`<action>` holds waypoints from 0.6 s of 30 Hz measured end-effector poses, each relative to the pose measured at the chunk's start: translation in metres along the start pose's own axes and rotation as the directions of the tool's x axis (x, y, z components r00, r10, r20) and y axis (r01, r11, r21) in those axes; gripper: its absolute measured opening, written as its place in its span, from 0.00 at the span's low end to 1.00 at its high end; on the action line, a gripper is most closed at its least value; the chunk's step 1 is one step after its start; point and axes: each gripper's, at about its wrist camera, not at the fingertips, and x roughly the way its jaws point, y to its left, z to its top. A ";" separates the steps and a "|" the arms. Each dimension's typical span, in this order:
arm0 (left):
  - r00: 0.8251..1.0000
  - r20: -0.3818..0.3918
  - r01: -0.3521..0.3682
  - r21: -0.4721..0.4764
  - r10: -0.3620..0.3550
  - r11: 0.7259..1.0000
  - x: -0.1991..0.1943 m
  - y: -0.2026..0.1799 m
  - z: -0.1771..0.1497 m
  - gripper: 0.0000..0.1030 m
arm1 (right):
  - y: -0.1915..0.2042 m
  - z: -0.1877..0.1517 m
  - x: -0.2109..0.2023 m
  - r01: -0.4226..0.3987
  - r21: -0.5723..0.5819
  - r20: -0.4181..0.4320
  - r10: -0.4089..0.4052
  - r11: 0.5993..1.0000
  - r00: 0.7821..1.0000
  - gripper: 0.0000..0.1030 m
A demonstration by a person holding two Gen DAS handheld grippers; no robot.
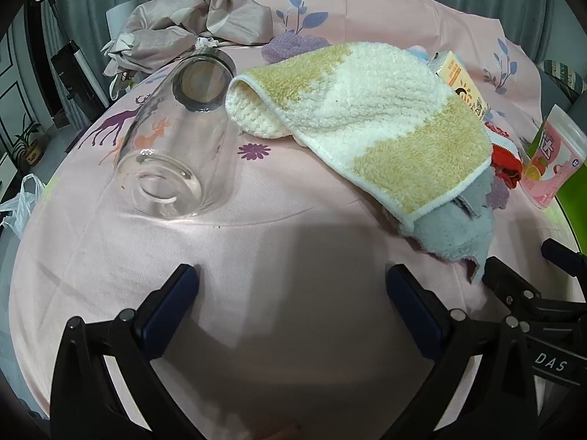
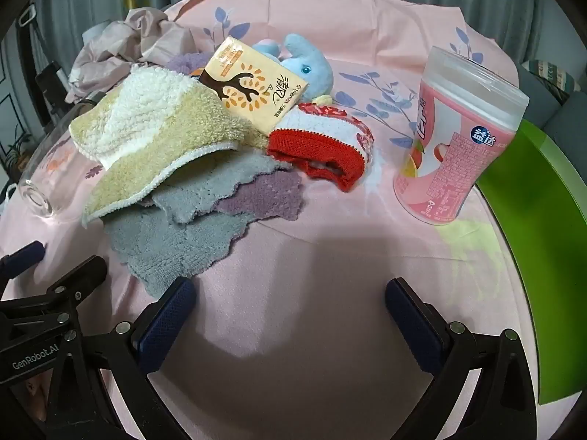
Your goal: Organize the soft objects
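While both hand-held grippers, left (image 1: 291,286) and right (image 2: 290,299), hover spread and empty, the limp, light towel (image 2: 146,135) looks easiest pinched at its hemmed edge.

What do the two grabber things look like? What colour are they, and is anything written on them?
Both are black frames with silver screws and two fingers lined with dark blue, bumpy pads. The left gripper looks just like the right gripper. White letters on the left gripper's body read "GenRobot.AI", seen from the right wrist camera. The right one carries a label reading "DAS". No cables or sleeves show.
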 end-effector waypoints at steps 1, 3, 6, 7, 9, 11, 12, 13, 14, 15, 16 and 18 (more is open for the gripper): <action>1.000 0.000 0.000 0.000 0.000 1.000 0.000 0.000 0.000 0.99 | 0.000 0.000 0.000 0.000 0.000 0.000 0.000 1.000 1.000 1.00; 1.000 0.000 0.000 0.000 0.000 1.000 0.000 0.000 0.000 0.99 | 0.000 0.000 0.000 0.000 0.000 0.000 0.000 1.000 1.000 1.00; 1.000 0.000 -0.001 0.000 0.001 1.000 0.000 0.000 0.000 0.99 | 0.000 0.000 0.000 0.000 0.000 0.000 0.000 1.000 1.000 1.00; 1.000 -0.001 -0.001 0.000 0.001 1.000 0.000 0.000 0.000 0.99 | 0.000 0.000 0.000 0.000 0.000 0.000 0.000 1.000 1.000 1.00; 1.000 -0.001 -0.001 0.001 0.001 1.000 0.000 0.000 0.000 0.99 | 0.000 0.000 0.000 0.000 0.000 0.000 0.000 1.000 1.000 1.00; 1.000 0.000 -0.001 0.001 0.001 1.000 0.000 0.000 0.000 0.99 | 0.000 0.000 0.000 0.000 0.000 0.000 0.000 1.000 1.000 1.00; 1.000 0.000 -0.001 0.001 0.001 1.000 0.000 0.000 0.000 0.99 | 0.000 0.000 -0.001 0.000 0.000 0.000 0.000 1.000 1.000 1.00; 1.000 0.000 -0.001 0.001 0.001 1.000 0.000 0.000 0.000 0.99 | 0.000 0.000 -0.001 0.000 0.000 0.000 0.000 1.000 1.000 1.00; 1.000 0.000 -0.001 0.001 0.001 1.000 0.000 0.000 0.000 0.99 | 0.000 0.000 -0.001 0.000 0.000 0.000 0.000 1.000 1.000 1.00; 1.000 -0.001 -0.001 0.001 0.001 1.000 0.000 0.000 0.000 0.99 | 0.000 0.000 -0.001 0.000 0.000 0.000 0.000 1.000 1.000 1.00; 1.000 -0.001 -0.001 0.001 0.001 1.000 0.000 0.000 0.000 0.99 | 0.000 0.000 -0.001 0.000 0.000 0.000 0.000 1.000 1.000 1.00; 1.000 -0.001 -0.001 0.001 0.001 1.000 0.000 0.000 0.000 0.99 | 0.000 0.000 -0.001 0.000 0.000 0.000 0.000 1.000 1.000 1.00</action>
